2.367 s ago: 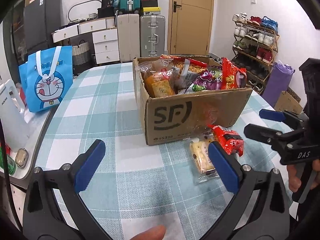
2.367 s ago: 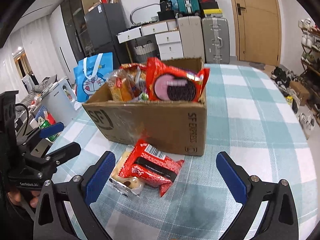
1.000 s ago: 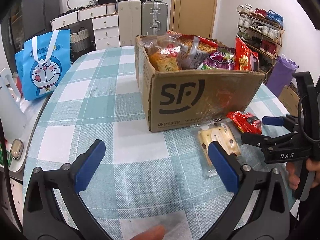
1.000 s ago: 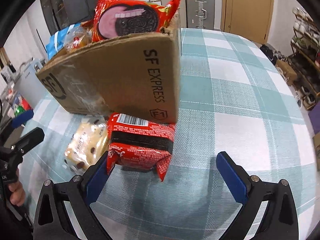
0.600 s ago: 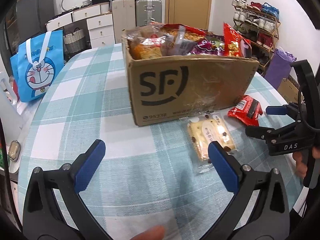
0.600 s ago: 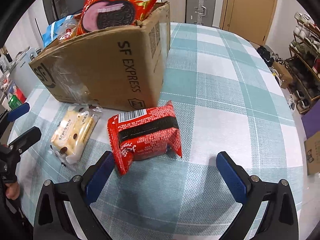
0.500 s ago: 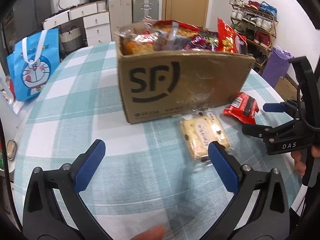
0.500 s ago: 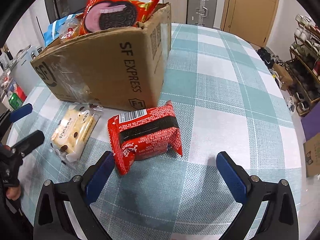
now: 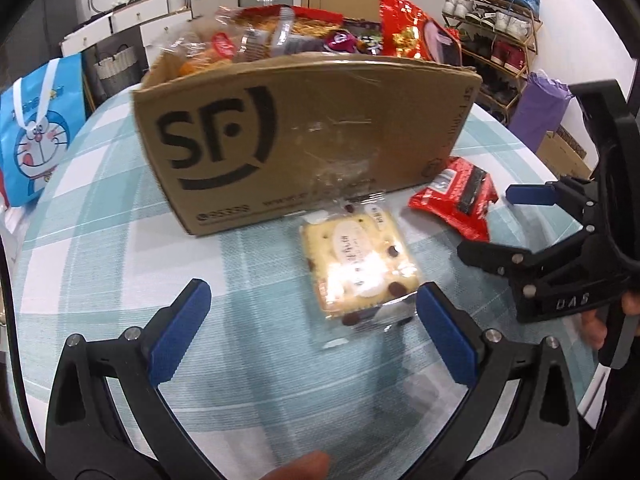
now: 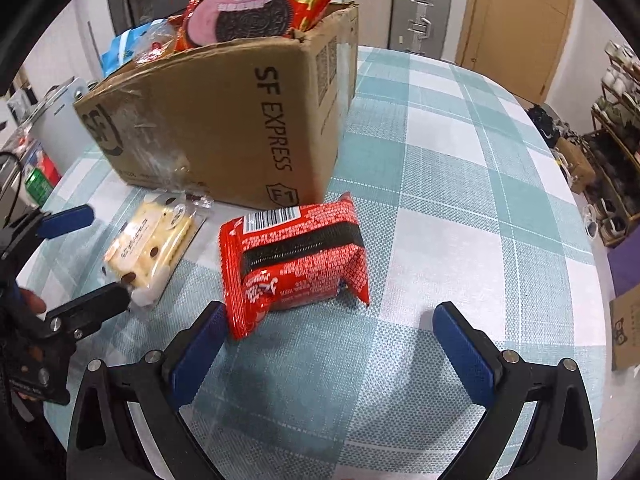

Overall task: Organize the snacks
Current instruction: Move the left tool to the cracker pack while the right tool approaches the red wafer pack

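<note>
Holding a tool in each hand, we are hovering low over the desk with its teal-and-white checked cloth. Our left tool is standing released, its blue-padded fingers spread wide, and the clear-wrapped cake with dark chips is lying flat on the cloth ahead of it, its near corner just beside the right-hand pad; from this view we cannot tell whether the two are touching. Our right tool is likewise released and gripping nothing, and the red snack packet is lying barcode-up just in front of it, with one corner reaching down beside the left-hand pad. Both packets are sitting on the cloth outside the SF Express cardboard box, close against its near side, the cake to the left and the red packet by the box corner. The box itself is standing open and is heaped with snack bags, a red Oreo bag sticking up above its rim. A blue cartoon-cat tote bag is standing beyond the far left edge of the desk.
</note>
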The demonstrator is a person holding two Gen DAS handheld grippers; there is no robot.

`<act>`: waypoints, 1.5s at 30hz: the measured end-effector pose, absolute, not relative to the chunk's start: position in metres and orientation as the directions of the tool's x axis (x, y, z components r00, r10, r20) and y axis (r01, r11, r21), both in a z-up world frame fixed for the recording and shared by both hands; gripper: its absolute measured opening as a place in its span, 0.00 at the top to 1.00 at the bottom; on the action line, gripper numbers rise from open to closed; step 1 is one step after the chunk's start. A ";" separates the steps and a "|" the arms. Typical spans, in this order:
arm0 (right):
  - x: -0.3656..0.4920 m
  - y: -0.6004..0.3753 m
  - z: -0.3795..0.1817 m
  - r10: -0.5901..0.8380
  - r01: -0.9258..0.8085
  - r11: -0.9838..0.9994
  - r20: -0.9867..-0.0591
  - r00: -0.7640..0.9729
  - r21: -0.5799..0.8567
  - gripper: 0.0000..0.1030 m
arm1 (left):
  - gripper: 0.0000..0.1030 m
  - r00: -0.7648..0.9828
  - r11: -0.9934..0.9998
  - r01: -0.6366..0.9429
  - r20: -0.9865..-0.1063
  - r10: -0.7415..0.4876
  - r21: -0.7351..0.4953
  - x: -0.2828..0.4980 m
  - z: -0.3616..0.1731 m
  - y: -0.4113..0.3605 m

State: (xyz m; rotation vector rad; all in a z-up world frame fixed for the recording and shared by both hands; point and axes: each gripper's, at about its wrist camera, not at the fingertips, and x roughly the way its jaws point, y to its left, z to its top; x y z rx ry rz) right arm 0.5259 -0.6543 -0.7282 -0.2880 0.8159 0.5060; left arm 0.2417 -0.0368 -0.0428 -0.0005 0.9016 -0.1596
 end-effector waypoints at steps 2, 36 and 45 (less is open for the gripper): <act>0.523 -0.658 -0.729 0.325 -0.551 0.833 -0.758 0.566 -0.055 0.01 | 0.01 0.604 0.987 0.137 -0.784 -0.147 -0.079 0.245 -0.044 -0.041; 0.525 -0.653 -0.729 0.313 -0.538 0.842 -0.771 0.554 -0.045 0.00 | 0.00 0.548 0.991 0.131 -0.832 -0.091 -0.022 0.296 -0.066 -0.037; 0.522 -0.644 -0.726 0.357 -0.545 0.838 -0.746 0.562 -0.010 0.00 | 0.00 0.556 0.991 0.131 -0.826 -0.092 -0.022 0.279 -0.064 -0.033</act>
